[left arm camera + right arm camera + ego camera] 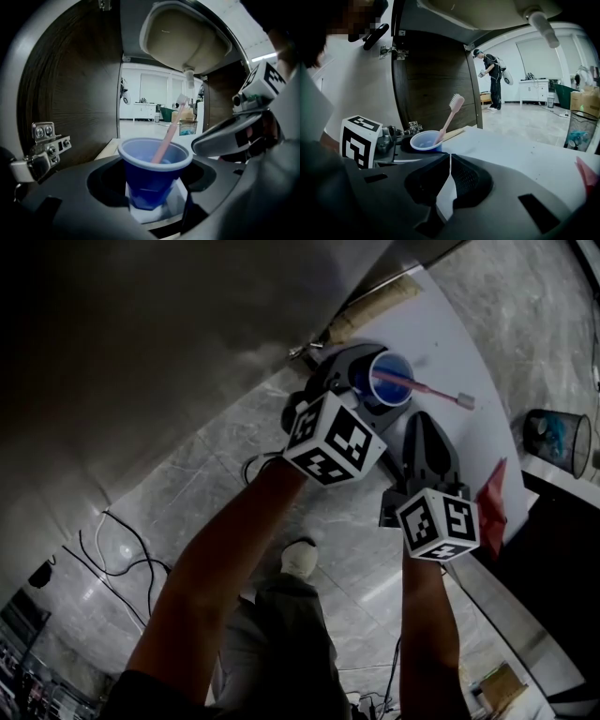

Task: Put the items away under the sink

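at the far left of the left gripper view a metal hinge [44, 145] sits on the dark wood cabinet wall [79, 84], and above hangs the pale underside of the sink basin [187, 37] with its drain pipe [189, 77] pointing down. the left gripper [152, 168] reaches into the cabinet with its jaws spread apart on either side of a blue cup [152, 173]; dark gaps show between the cup and each jaw, so the pads are not pressing on it. the cup stands upright on the white cabinet floor [176, 201], near the front left corner under the sink, and a pink toothbrush [166, 136] leans in it, bristle head up and tilted to the right. just right of that, the right gripper [450, 157] hovers low over the same white floor with its jaws brought together, only a thin slit between the tips and nothing in it. in its view the cup is ahead and to the left, beside the left gripper's marker cube [358, 138]. further right on the white floor lies a red item [492, 507], too blurred to tell what it is, and beyond it stands a wire bin [558, 442]. a person [492, 79] stands in the room behind.
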Tool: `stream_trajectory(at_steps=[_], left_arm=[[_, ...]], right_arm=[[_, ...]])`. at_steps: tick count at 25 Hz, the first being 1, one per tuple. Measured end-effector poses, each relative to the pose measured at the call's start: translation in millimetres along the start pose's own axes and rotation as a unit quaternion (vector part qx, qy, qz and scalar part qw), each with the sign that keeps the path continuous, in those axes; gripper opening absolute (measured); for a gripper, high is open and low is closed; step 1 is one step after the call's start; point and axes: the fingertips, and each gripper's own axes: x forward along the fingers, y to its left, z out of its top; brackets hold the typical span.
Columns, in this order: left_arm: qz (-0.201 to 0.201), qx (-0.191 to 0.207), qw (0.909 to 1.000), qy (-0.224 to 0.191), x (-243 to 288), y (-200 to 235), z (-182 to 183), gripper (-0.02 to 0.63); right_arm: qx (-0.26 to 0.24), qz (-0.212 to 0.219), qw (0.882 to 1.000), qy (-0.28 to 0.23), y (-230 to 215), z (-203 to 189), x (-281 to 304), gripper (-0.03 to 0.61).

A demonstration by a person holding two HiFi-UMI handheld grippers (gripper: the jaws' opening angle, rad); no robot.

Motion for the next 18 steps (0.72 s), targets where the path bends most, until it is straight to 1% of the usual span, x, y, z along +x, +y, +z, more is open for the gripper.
stream_trajectory(at_steps=[2, 10, 15, 18], left_arm=[[0.001, 0.011, 0.9999, 0.001, 0.1, -2.1, -1.4, 0.314], [0.008, 0.014, 0.9999, 0.005, 1.3, 0.1, -2.3, 0.31], [0.006, 0.009, 0.9999, 0.009, 1.6, 1.0, -2.4, 0.31], [0.002, 0.018, 0.9997, 0.015, 1.5, -1.2, -3.8, 0.31]], right_arm=[[-0.003, 0.002, 1.0, 0.002, 2.2, -0.8, -0.4, 0.037], [-0.012, 0.004, 1.0, 0.01, 2.1, -3.0, 3.3, 0.037], [-0.016, 0.009, 1.0, 0.008, 7.1, 1.6, 6.3, 0.037], [-0.023, 0.012, 1.0, 0.005, 10.7, 4.4, 6.9, 0.037]])
